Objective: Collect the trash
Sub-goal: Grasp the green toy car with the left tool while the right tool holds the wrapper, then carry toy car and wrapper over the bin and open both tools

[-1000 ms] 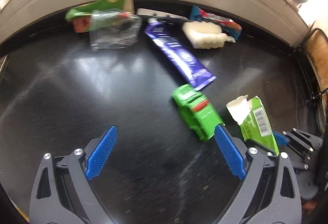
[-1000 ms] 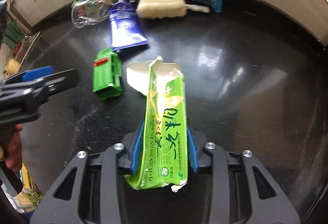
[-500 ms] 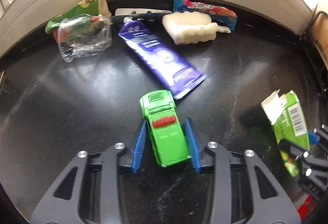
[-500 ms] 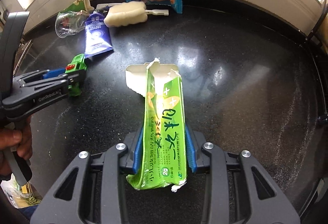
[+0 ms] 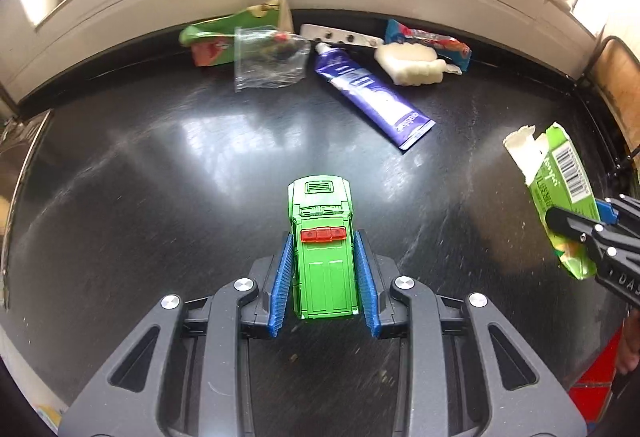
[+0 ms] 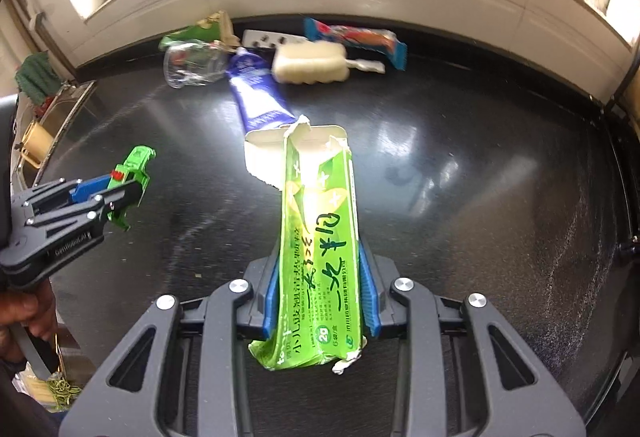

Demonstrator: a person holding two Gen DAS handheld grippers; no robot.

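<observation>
Left gripper [image 5: 325,277] clamped on green toy car [image 5: 323,257], right gripper [image 6: 320,289] squeezing torn green carton [image 6: 316,245], both clear of the black counter [image 5: 140,197]. Best carried level, grip firm. Carton at 3 o'clock from left wrist. Legible: barcode, "2g", Chinese lettering.

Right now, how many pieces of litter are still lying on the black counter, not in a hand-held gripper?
6, all by the back wall: green carton, clear cup, white strip, purple tube, white sponge, colourful wrapper. More could be hidden.
</observation>
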